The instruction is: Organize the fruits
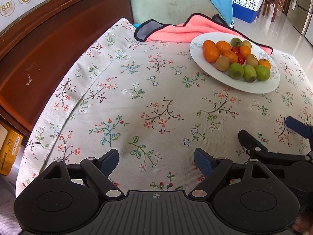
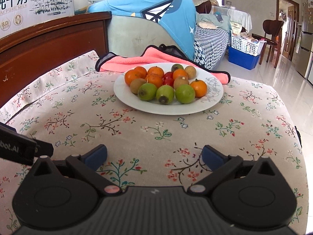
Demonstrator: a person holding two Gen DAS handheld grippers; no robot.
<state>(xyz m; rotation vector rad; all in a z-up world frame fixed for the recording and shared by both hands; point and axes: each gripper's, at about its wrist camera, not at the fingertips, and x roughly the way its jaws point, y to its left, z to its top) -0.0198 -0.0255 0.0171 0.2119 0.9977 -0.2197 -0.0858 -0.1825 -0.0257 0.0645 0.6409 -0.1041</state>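
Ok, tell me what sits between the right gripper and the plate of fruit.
Only bare floral tablecloth. In the right wrist view nothing stands between the open right gripper and the white plate.

Both tools look alike. The left claw (image 1: 156,161) is matte black plastic: two round housings with recessed discs, angular linkage arms with triangular cut-outs, silver pivot pins and one copper-toned pin, and a ribbed grey centre plate bearing a small crosshair mark at 12 o'clock. Its fingers (image 1: 110,160) carry blue pads. The right claw (image 2: 154,156) has the same build, with one pinkish pin and blue-padded fingers (image 2: 96,156).
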